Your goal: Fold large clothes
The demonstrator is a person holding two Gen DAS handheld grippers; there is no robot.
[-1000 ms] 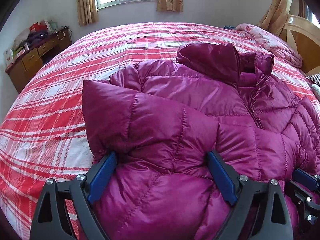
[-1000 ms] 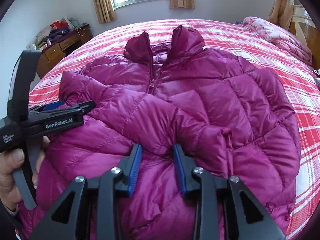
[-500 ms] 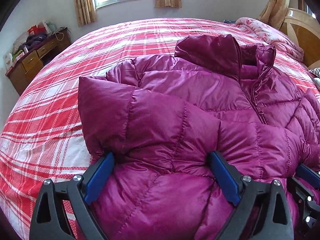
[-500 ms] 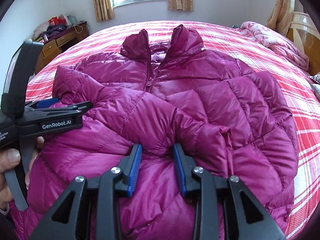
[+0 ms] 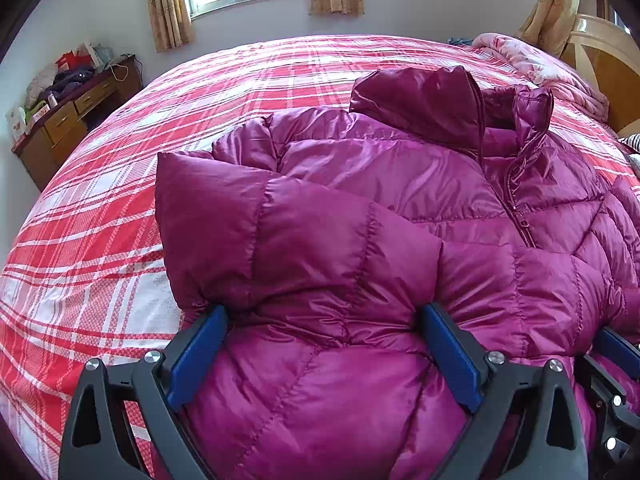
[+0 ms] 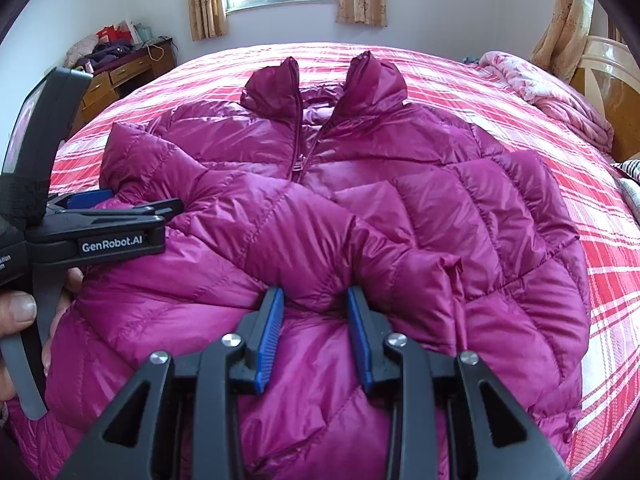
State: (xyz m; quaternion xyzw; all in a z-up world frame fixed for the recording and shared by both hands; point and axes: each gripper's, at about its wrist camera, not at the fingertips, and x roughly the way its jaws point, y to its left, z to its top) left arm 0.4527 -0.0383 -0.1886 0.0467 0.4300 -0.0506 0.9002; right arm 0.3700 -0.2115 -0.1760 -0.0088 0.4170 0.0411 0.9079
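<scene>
Shiny magenta nylon fills most of what I see: a large quilted magenta down jacket (image 5: pixel 400 208) lies face up on the red-and-white checked bedspread (image 5: pixel 100 200), its collar standing towards the window. From the left wrist view, the left gripper (image 5: pixel 324 320) has its blue pads (image 5: pixel 196 352) spread very wide, one on each side of the thick folded sleeve; the pads lie along the puffy cloth but do not seem to squeeze it, so I judge this sleeve is let go and simply rests across the chest of the jacket. A wooden desk with clutter (image 5: pixel 64 120) stands by the far wall, and a pink floral quilt (image 5: pixel 540 64) is heaped near the headboard. From the right wrist view, the right gripper (image 6: pixel 314 300) has its pads drawn much closer together and they pinch a fold of the sleeve cuff (image 6: pixel 316 284), low on the front of the jacket below the zipper. In the same view the left gripper is seen from the side at the left edge, held by a person's hand (image 6: pixel 24 312), over the jacket's other side. The step in hand looks like folding the sleeves inward over the body. I think the next move calls for the right gripper to release the cuff once it lies flat, then both must take the hem or the sides of the jacket and fold the body over, slowly, because the slippery, airy filling tends to spring back open.
</scene>
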